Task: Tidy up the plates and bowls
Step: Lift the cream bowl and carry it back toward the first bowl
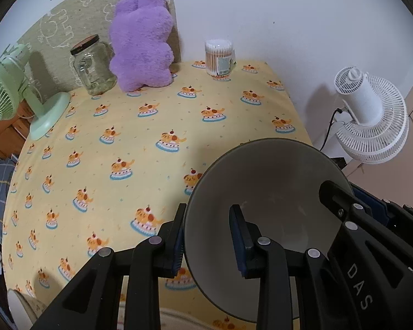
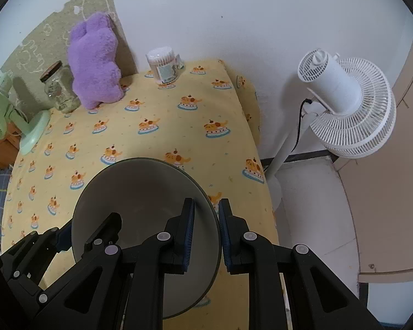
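The large round bowl (image 1: pixel 272 192), grey-white inside with a dark outer side and a thin dark rim, is held by both grippers at once, each one closed on an opposite part of its rim. The left gripper (image 1: pixel 210 238) has one blue-padded finger (image 1: pixel 179 236) against the outer wall of the bowl and the other finger inside the cavity, so the rim stands between the two pads and they press on it. In the right wrist view the right gripper (image 2: pixel 206 233) does the same on the other side: its left finger (image 2: pixel 188 233) is inside the bowl, its right finger is outside, and the thin wall is pinched between them. From each camera the other gripper is visible across the bowl, on the far rim. The bowl looks tilted, with its opening turned toward the cameras, and it seems to be above the yellow tablecloth with a cake pattern (image 1: pixel 124 143), not resting on it, though the contact under the bowl is hidden. Beyond the fingertips, well apart from the bowl, stand a purple plush toy (image 1: pixel 141 46), a clear glass jar with a dark lid (image 1: pixel 92 66) and a round box of cotton swabs (image 1: pixel 219 57). Left of the fingers there is a green table fan (image 1: pixel 2 88), and to the right a white standing fan (image 1: pixel 371 115) beside the table.
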Demonstrator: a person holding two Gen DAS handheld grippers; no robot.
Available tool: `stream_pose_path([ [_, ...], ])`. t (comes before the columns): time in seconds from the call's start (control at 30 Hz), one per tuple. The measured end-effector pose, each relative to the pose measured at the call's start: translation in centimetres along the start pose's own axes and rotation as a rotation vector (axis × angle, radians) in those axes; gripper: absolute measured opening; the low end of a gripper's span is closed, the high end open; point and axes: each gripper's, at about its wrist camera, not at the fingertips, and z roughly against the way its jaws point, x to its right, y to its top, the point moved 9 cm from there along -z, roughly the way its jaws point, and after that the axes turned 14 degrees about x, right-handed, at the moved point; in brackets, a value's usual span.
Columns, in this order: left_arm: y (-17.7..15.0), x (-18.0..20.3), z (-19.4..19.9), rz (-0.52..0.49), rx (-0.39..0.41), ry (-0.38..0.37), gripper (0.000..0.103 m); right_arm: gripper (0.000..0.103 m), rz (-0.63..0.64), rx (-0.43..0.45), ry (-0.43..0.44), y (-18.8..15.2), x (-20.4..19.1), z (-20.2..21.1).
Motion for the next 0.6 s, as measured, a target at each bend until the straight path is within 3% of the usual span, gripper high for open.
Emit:
stream_pose_path([
  [0.6,-0.6,-4.2,8.6,-0.049,0.069,-0.076,0.029,0.022,-0.022,0.077,-0.069,-1.1,-4.3,9.8],
])
